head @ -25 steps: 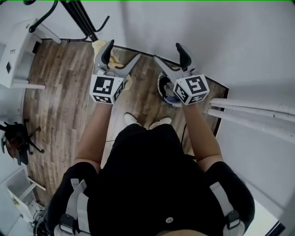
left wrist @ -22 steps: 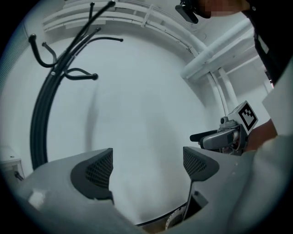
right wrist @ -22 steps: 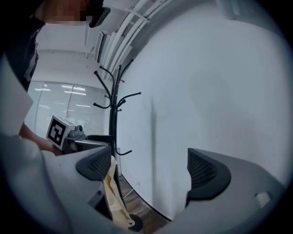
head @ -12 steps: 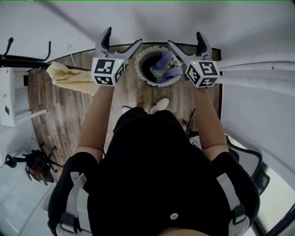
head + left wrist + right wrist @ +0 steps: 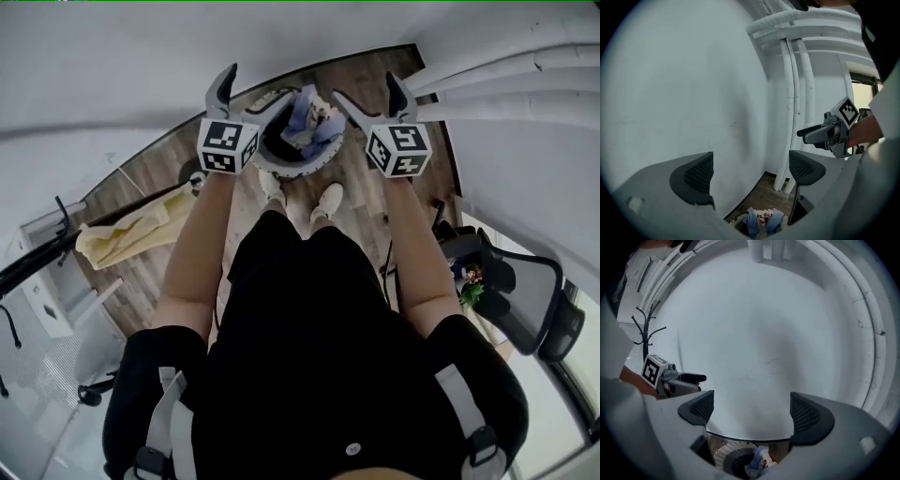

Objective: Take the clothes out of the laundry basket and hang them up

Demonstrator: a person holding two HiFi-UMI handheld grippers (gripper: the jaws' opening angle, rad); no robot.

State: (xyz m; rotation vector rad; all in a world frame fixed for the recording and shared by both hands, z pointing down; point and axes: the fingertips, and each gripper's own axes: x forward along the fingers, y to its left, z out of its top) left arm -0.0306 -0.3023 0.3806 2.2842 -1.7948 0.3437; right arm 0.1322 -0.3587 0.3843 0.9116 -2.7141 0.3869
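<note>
A round white laundry basket [image 5: 278, 167] stands on the wood floor by my feet, with blue and white clothes [image 5: 314, 120] heaped in it. My left gripper [image 5: 251, 90] hovers above its left rim and my right gripper [image 5: 367, 88] above its right rim. Both are open with nothing between the jaws. The left jaws have just been opening; the right jaws opened wide, then eased in slightly. In the left gripper view the clothes [image 5: 761, 221] show low between the jaws, and the right gripper view shows the basket [image 5: 727, 456] the same way.
A pale yellow garment [image 5: 141, 228] hangs by a dark rack at the left. White pipes [image 5: 511, 70] run along the wall at the upper right. A black office chair [image 5: 525, 305] stands at the right. A coat stand [image 5: 644, 338] is by the wall.
Both grippers have swung across the room and come down over the basket, which now lies between them. The yellow garment has slid off to the left of the view. The jaws stand wider.
</note>
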